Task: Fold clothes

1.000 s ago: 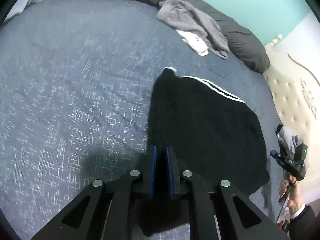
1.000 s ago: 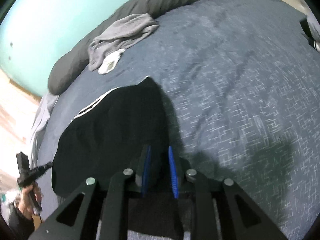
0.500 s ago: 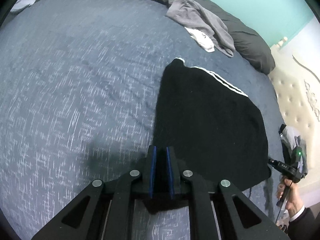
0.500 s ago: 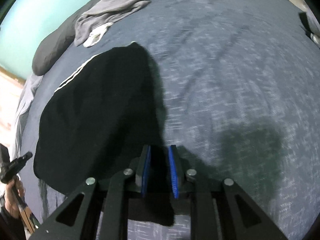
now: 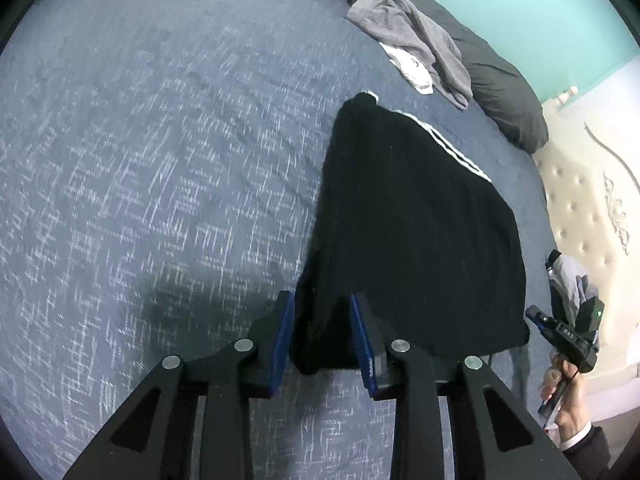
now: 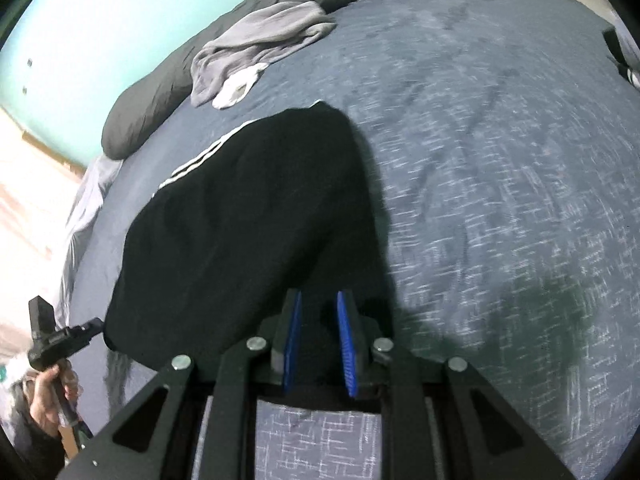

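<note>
A black garment with white side stripes (image 5: 420,220) lies spread on the blue-grey bed cover (image 5: 160,160). My left gripper (image 5: 322,300) is at its near corner. Its jaws are opening, and the corner lies slack between the blue pads (image 5: 285,320). In the right wrist view the same garment (image 6: 248,220) bulges up a little. My right gripper (image 6: 318,294) is shut on the garment's other near corner, with black cloth pinched between its pads (image 6: 294,320).
A crumpled grey garment (image 5: 408,36) and a white sock (image 5: 412,68) lie at the far side against a dark pillow (image 5: 500,80). A cream tufted headboard (image 5: 580,200) stands on the right. A hand holds a black device (image 5: 568,336) by the bed edge.
Both grippers have come down and forward with the black garment, which now lies flatter on the bed. The left jaws have parted from shut; the right jaws stay as they were.
</note>
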